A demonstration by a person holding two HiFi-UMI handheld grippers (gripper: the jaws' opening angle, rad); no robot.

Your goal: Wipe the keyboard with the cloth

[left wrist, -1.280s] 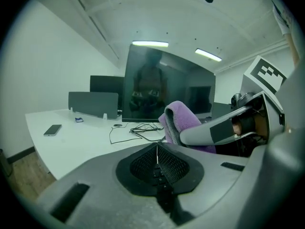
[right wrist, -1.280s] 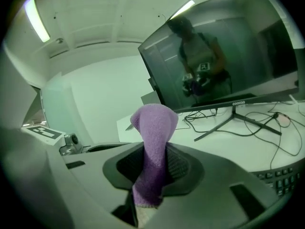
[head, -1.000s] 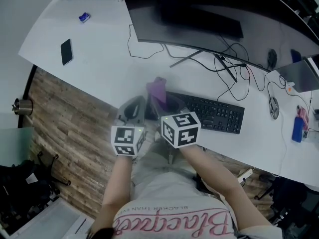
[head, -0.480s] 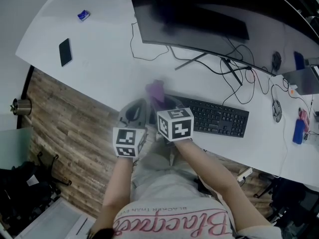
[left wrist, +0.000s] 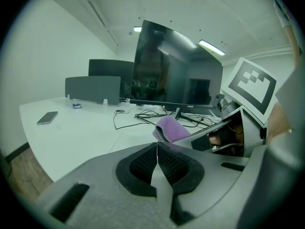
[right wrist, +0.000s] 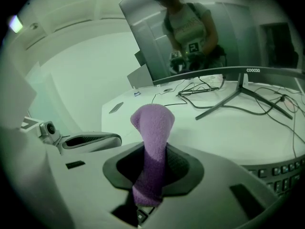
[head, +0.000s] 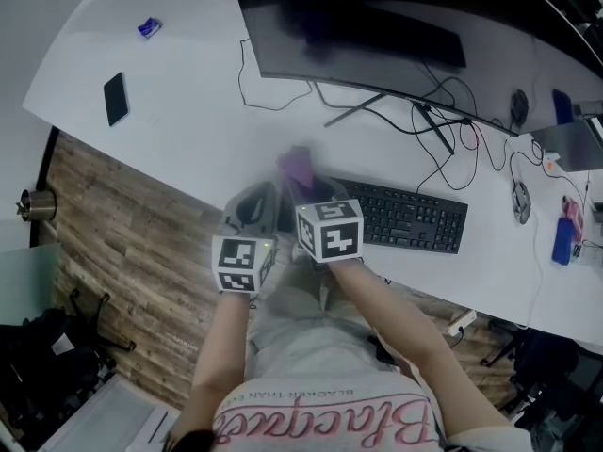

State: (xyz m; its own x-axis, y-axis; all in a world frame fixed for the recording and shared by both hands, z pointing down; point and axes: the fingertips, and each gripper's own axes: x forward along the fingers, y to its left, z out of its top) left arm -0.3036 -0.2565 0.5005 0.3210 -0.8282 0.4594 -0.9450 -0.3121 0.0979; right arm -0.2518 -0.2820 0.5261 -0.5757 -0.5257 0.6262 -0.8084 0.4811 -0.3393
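A purple cloth is pinched between the jaws of my right gripper and sticks up beyond them; in the head view the cloth shows just left of the black keyboard. The keyboard's left end lies under the right gripper, and a few of its keys show at the right edge of the right gripper view. My left gripper hangs beside the right one over the desk's front edge, jaws pressed together with nothing between them. The cloth shows just past it.
A wide curved monitor stands behind the keyboard on a white desk, with tangled black cables under it. A phone and a small blue item lie far left. A mouse and blue object sit at the right.
Both grippers stay close together by the keyboard's left end; the right one has shifted slightly left and up. The cloth remains in its jaws.
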